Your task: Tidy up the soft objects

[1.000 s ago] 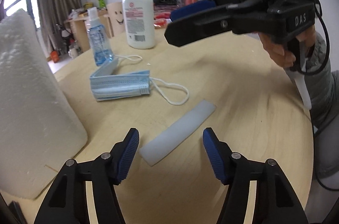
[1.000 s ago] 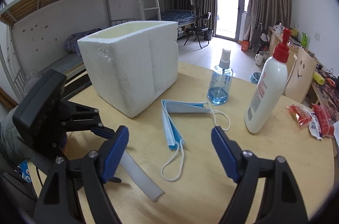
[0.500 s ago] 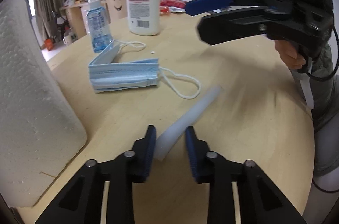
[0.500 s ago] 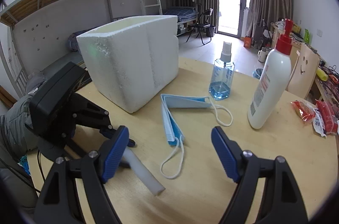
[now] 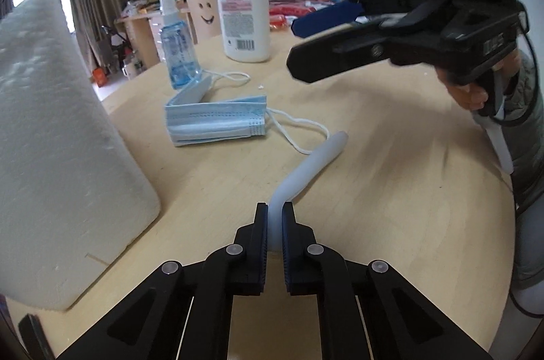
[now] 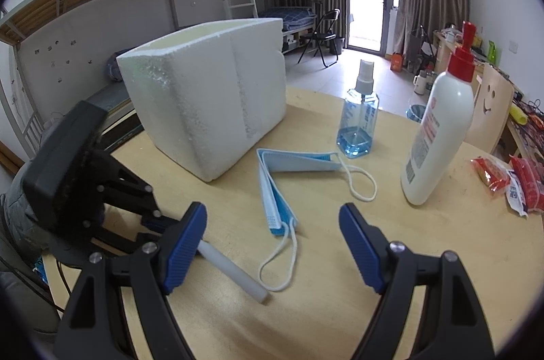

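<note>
Left gripper [image 5: 274, 217] sits low over the table [image 5: 391, 190], fingers pinching one end of the white strip [image 5: 312, 162] — the far end droops onto the wood beside the mask [image 5: 214, 123] loop. Right gripper [image 6: 272, 244] hovers above the table, fingers spread wide, holding nothing. Foam box [image 6: 207, 101] stands near the mask; spray bottle [image 6: 358, 121] and lotion bottle [image 6: 438, 128] stand behind it.
</note>
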A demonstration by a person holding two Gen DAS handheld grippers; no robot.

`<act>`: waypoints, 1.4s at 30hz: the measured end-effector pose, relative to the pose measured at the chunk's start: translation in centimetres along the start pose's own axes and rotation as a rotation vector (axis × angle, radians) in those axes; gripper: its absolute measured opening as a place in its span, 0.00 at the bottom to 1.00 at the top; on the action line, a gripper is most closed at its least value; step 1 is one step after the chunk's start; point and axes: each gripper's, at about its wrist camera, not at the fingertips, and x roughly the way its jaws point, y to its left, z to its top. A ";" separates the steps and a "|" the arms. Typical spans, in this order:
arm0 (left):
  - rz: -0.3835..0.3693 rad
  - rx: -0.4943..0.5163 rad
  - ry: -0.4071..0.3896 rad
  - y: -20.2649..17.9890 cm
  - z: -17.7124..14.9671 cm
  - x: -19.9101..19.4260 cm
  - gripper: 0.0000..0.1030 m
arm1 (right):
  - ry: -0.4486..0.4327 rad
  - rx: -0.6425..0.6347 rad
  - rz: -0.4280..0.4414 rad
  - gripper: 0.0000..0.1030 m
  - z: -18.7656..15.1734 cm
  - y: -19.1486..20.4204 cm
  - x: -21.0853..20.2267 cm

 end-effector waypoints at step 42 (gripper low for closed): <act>0.055 -0.209 -0.109 3.8 -4.6 -5.4 0.08 | 0.153 -0.012 -0.085 0.20 0.0 2.1 7.8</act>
